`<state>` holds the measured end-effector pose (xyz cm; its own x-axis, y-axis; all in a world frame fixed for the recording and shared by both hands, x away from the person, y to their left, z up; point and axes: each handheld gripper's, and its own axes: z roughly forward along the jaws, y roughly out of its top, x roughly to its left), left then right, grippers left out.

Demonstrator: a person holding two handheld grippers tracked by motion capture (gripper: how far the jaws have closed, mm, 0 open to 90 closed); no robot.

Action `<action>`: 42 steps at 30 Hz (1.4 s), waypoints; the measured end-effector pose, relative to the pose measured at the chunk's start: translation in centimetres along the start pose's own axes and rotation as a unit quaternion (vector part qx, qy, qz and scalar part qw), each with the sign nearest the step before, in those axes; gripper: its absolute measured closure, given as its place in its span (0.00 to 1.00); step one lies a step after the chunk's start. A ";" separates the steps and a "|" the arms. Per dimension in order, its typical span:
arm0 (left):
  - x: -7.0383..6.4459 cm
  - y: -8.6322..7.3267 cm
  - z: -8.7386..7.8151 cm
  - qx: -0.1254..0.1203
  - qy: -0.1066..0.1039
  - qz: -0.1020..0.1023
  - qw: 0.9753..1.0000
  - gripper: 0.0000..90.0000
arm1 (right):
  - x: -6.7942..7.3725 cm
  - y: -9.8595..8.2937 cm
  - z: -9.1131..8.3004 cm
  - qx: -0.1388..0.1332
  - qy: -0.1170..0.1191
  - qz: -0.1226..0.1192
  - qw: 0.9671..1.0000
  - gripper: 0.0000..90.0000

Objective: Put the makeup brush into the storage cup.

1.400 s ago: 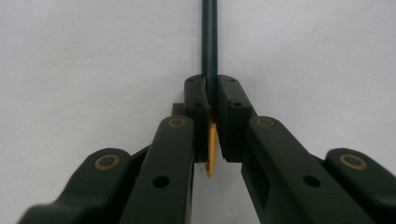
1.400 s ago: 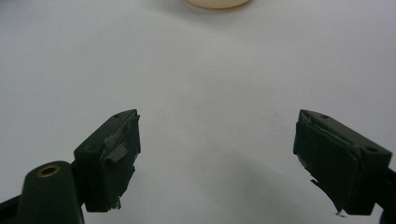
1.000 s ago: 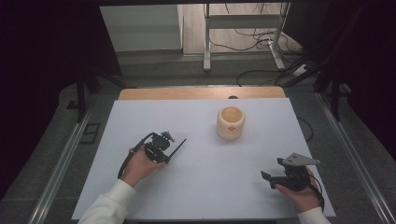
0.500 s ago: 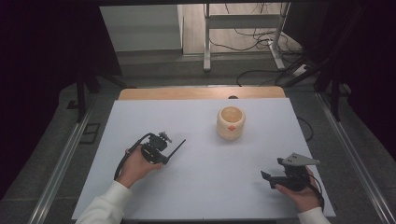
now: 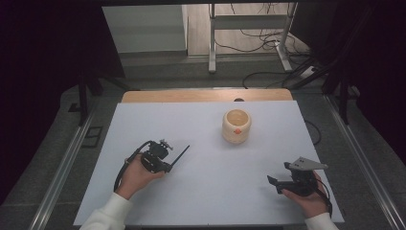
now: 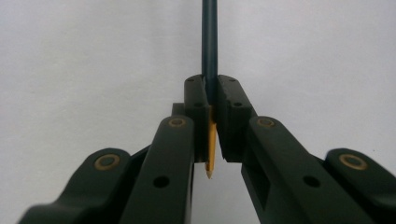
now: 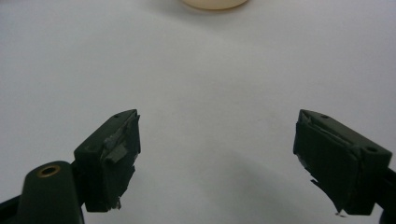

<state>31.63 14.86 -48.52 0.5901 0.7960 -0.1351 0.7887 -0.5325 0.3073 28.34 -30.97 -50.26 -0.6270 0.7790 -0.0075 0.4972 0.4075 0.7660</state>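
A dark pencil point(image 6: 209, 42) is clamped between the closed jaws of my left gripper point(image 6: 212, 93), its sharpened yellow tip point(image 6: 209, 163) pointing back at the camera. In the high view, the left gripper point(image 5: 167, 164) sits left of the table's centre, and the pencil point(image 5: 180, 154) sticks out up and to the right, low over the white table point(image 5: 201, 191). A cream cup point(image 5: 236, 126) with an orange mark stands upright further back; its base point(image 7: 215, 3) shows at the top edge of the right gripper view. My right gripper point(image 5: 274, 182) point(image 7: 217, 140) rests near the front right, open and holding nothing.
A wooden strip point(image 5: 206, 96) runs along the table's far edge. Metal rails point(image 5: 62, 172) flank both sides. Beyond the table are the floor, cables and a metal stand point(image 5: 249, 28).
My left gripper, with the pencil in it, has drifted slightly left and towards the person. The right gripper and the cup have stayed put.
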 end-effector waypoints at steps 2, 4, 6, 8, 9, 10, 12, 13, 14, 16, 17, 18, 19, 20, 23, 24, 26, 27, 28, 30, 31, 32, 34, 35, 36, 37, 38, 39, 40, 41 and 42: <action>-0.2 0.0 0.0 -0.001 0.000 0.003 1.000 0.94 | 0.0 0.0 0.0 0.000 0.000 -0.001 1.000 0.18; -0.3 0.0 0.1 -0.001 -0.002 0.007 1.000 0.94 | 0.0 0.0 0.0 0.000 0.000 -0.001 1.000 0.18; -0.6 0.0 0.1 -0.003 -0.006 0.011 1.000 0.94 | 0.0 0.0 0.0 -0.001 0.001 0.000 1.000 0.18; -0.9 0.1 0.0 -0.007 -0.007 0.012 1.000 0.94 | 0.1 0.0 0.0 -0.002 0.000 -0.002 1.000 0.18; -1.1 0.1 -0.1 -0.006 -0.009 0.017 1.000 0.94 | 0.1 0.0 0.0 -0.002 0.000 -0.002 1.000 0.18; -1.3 0.2 -0.1 -0.011 -0.010 0.018 1.000 0.94 | 0.1 0.0 0.0 -0.001 0.000 -0.002 1.000 0.18; -1.5 0.3 -0.2 -0.011 -0.013 0.023 1.000 0.94 | 0.1 0.0 0.0 0.000 0.000 -0.002 1.000 0.18; -1.8 0.3 -0.1 -0.012 -0.014 0.026 0.999 0.94 | 0.1 0.0 0.0 0.000 0.000 -0.002 1.000 0.18; -1.8 0.3 -0.1 -0.012 -0.014 0.026 0.999 0.94 | 0.1 0.0 0.0 0.000 0.000 -0.002 1.000 0.18; -1.9 0.3 0.0 -0.012 -0.015 0.029 0.999 0.94 | 0.1 0.0 0.1 0.000 -0.001 -0.002 1.000 0.18; -2.0 0.3 0.1 -0.012 -0.016 0.031 0.999 0.94 | 0.1 0.0 0.1 0.000 -0.001 -0.001 1.000 0.18; -2.0 0.3 0.1 -0.012 -0.016 0.031 0.999 0.94 | 0.1 0.0 0.1 0.000 0.000 -0.001 1.000 0.18; -2.1 0.4 0.1 -0.012 -0.016 0.031 0.999 0.94 | 0.1 0.0 0.1 0.000 0.000 -0.002 1.000 0.18; -2.2 0.4 0.2 -0.011 -0.016 0.033 0.999 0.94 | 0.1 0.0 0.1 0.000 0.000 -0.002 1.000 0.18; -2.5 0.6 0.1 -0.010 -0.018 0.039 0.999 0.94 | 0.2 0.0 0.0 0.000 0.000 -0.002 1.000 0.18; -2.6 0.7 0.1 -0.010 -0.017 0.039 0.999 0.94 | 0.2 0.0 0.0 0.000 0.000 -0.002 1.000 0.18; -2.8 0.8 0.0 -0.011 -0.018 0.043 0.999 0.94 | 0.2 0.0 0.0 0.000 0.000 -0.002 1.000 0.18; -2.8 0.9 0.0 -0.010 -0.019 0.045 0.999 0.94 | 0.2 0.0 0.0 0.000 0.000 -0.002 1.000 0.18; -2.9 1.0 0.0 -0.011 -0.021 0.048 0.999 0.94 | 0.2 0.0 0.0 0.000 0.000 -0.002 1.000 0.18; -3.1 1.1 0.0 -0.011 -0.023 0.051 0.998 0.94 | 0.2 0.0 0.0 0.000 0.001 -0.002 1.000 0.18; -3.2 1.1 0.0 -0.009 -0.023 0.053 0.998 0.94 | 0.2 0.0 0.0 0.000 0.001 -0.002 1.000 0.18; -3.3 1.2 0.1 -0.009 -0.024 0.056 0.998 0.93 | 0.2 0.0 0.0 -0.001 0.001 -0.002 1.000 0.18; -3.5 1.2 0.1 -0.009 -0.026 0.058 0.998 0.94 | 0.2 0.0 0.0 0.000 0.000 -0.002 1.000 0.18; -3.6 1.3 0.1 -0.008 -0.027 0.060 0.998 0.94 | 0.2 0.0 0.0 0.000 0.001 -0.002 1.000 0.18; -3.6 1.3 0.2 -0.008 -0.028 0.061 0.998 0.94 | 0.2 0.0 0.0 0.000 0.000 -0.002 1.000 0.18; -3.7 1.3 0.2 -0.008 -0.028 0.063 0.998 0.94 | 0.2 0.0 0.0 0.000 0.000 -0.002 1.000 0.18; -3.8 1.3 0.2 -0.009 -0.029 0.063 0.998 0.94 | 0.2 0.0 0.0 0.000 0.000 -0.002 1.000 0.18; -3.8 1.4 0.2 -0.010 -0.030 0.064 0.997 0.94 | 0.2 0.0 0.0 0.000 0.000 -0.002 1.000 0.18; -3.9 1.4 0.2 -0.011 -0.031 0.065 0.997 0.94 | 0.2 0.0 0.0 0.000 0.000 -0.003 1.000 0.18; -3.9 1.4 0.2 -0.012 -0.032 0.065 0.997 0.94 | 0.2 0.0 0.0 0.000 0.000 -0.003 1.000 0.18; -4.0 1.4 0.3 -0.012 -0.033 0.065 0.997 0.94 | 0.2 0.1 0.1 -0.001 0.000 -0.003 1.000 0.18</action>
<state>30.45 10.83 -47.78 0.6981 0.6993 -0.1534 0.7005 -0.6229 0.3484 28.26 -30.75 -50.26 -0.6304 0.7762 -0.0117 0.4920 0.4112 0.7674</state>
